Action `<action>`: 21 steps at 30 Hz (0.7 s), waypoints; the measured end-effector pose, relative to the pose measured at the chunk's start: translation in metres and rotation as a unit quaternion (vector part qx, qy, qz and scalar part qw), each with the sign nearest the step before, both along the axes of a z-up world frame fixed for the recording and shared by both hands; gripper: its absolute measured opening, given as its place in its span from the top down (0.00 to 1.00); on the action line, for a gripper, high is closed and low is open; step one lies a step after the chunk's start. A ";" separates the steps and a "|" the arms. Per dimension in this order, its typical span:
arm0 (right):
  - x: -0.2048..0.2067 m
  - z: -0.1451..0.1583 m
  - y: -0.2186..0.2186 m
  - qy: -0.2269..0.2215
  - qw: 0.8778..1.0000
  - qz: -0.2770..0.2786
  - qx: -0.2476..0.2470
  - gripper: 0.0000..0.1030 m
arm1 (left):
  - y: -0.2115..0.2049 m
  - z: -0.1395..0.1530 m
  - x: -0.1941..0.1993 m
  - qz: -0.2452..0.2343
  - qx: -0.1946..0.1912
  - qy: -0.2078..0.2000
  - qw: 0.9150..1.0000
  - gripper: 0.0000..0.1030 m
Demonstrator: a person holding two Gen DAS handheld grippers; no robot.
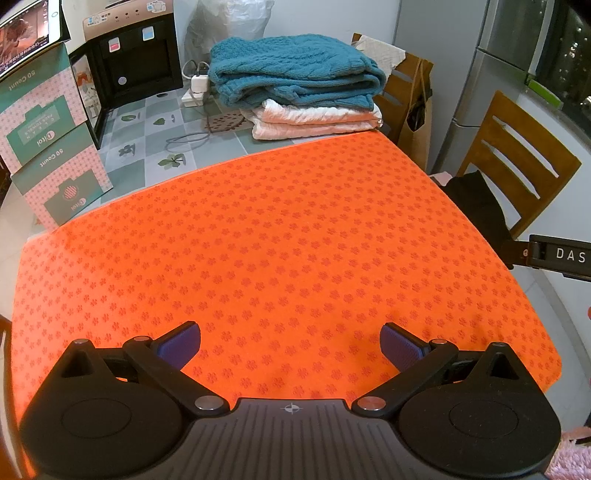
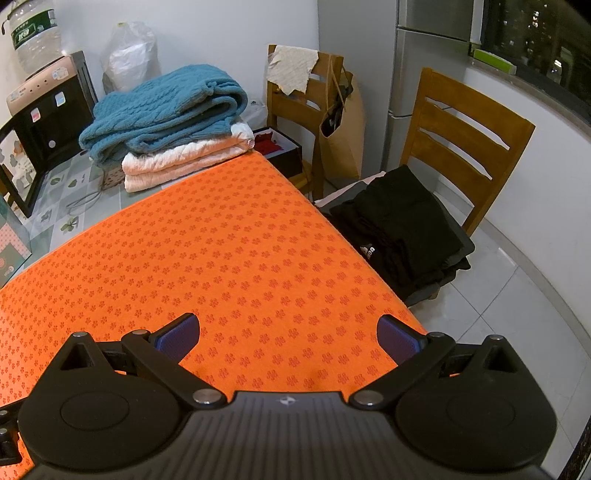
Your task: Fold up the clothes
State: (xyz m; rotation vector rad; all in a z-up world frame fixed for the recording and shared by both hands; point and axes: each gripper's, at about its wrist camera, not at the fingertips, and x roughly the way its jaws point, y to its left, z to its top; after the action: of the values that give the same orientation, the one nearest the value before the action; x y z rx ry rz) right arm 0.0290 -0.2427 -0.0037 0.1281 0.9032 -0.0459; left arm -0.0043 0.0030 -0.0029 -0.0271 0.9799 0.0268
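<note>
Two pink-and-green boxes stacked at the left of the tabletop carry upside-down print: the upper box [image 1: 37, 118] reads "50 Count" along its green band, with the brand "Ditol" and smaller lines ending in "TOWELS"; the lower box [image 1: 62, 184] repeats "50 Count" and "Ditol". White letters "DAS" stand on the black body of the right tongs [image 1: 565, 254] at the picture's right edge. The green label on the water bottle [image 2: 31, 33], the tablet screen [image 1: 26, 37] and the white logo on the black clothes [image 2: 367, 251] are too small to read.
</note>
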 end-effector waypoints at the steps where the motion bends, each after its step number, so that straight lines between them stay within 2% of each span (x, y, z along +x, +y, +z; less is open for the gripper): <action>1: 0.000 0.000 0.000 0.000 1.000 0.000 0.000 0.00 | 0.000 0.000 0.000 0.000 0.000 0.000 1.000 0.00; 21: -0.008 0.002 -0.003 0.000 1.000 -0.008 -0.004 0.00 | 0.003 0.000 -0.003 -0.001 -0.013 0.008 1.000 0.00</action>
State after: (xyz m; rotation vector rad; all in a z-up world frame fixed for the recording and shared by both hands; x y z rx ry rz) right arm 0.0211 -0.2461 -0.0016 0.1282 0.9012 -0.0653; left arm -0.0069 0.0063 -0.0029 -0.0489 0.9972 0.0129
